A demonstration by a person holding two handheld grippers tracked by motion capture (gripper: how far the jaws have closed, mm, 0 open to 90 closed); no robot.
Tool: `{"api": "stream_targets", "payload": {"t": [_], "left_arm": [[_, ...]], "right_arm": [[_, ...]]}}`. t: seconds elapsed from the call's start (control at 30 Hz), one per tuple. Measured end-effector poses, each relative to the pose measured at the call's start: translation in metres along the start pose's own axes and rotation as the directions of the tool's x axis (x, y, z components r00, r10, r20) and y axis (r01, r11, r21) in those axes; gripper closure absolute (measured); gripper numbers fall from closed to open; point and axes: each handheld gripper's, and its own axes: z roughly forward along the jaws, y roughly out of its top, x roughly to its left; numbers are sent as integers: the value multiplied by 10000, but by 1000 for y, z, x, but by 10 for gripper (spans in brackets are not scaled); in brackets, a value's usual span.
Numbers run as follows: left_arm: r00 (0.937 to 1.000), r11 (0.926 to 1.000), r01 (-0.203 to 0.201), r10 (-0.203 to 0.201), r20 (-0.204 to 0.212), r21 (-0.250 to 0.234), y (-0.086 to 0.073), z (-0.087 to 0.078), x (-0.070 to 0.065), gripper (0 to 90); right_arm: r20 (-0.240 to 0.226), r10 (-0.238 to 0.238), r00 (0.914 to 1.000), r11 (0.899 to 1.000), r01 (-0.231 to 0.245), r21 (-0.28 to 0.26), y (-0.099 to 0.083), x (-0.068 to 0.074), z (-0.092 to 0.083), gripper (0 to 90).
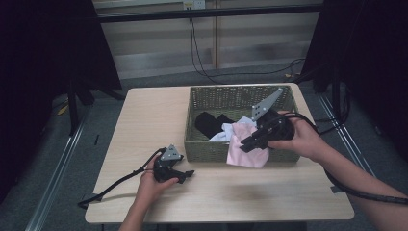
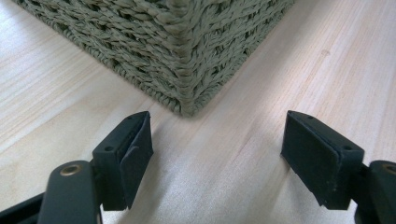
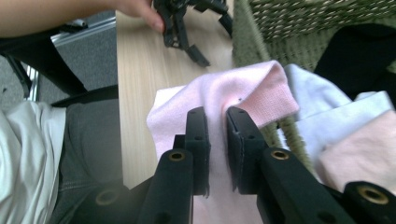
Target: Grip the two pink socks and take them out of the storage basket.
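We note the left gripper [image 1: 185, 174] on the pale wooden table [image 1: 144, 120] at 7 o'clock, jaws spread wide, empty. At 3 o'clock the right gripper [image 3: 217, 123] pinches the pink knitted cloth [image 3: 219, 93], draped over the woven green basket's [image 1: 211, 98] near rim.

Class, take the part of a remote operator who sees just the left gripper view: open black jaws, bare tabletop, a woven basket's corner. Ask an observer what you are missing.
Operator: What is in the basket?
Observer: The basket holds a black cloth and a white cloth.
Operator: What is the other gripper doing?
Observer: The right gripper is shut on a pink cloth.
Operator: Where does that cloth hang?
Observer: It drapes over the basket's near wall.
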Motion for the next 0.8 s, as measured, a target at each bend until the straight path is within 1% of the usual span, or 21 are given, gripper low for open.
{"api": "stream_targets", "payload": {"t": [0.1,0.27,0.37,0.4,0.57,0.6,0.73,0.77,0.8], "left_arm": [[10000,10000,-2,2,0,1,0,0,0,242],[10000,10000,-3,3,-1,2,0,0,0,242],[10000,10000,0,0,-1,0,0,0,0,242],[10000,10000,-1,1,-1,-1,0,0,0,242],[10000,10000,0,0,-2,0,0,0,0,242],[10000,10000,-1,1,-2,0,0,0,0,242],[10000,10000,1,-1,-9,-5,0,0,0,242],[10000,10000,5,-5,-1,-2,0,0,0,242],[10000,10000,2,-2,-1,-2,0,0,0,242]], "right_arm": [[-93,-19,10000,10000,20,88,-2,3,7,789],[-98,-170,9998,9996,172,210,-5,5,18,788],[-174,-118,9998,9994,123,317,-7,6,26,788],[-158,-177,9997,9993,182,318,-8,6,29,788],[-224,-80,9997,9989,90,456,-17,4,45,786],[-224,-80,9997,9989,90,456,-17,4,45,786],[-206,-61,9998,9981,73,613,-23,3,56,782],[-207,35,9998,9978,-21,670,-26,3,59,780],[-164,-58,9998,9975,69,697,-28,2,64,779]]}}
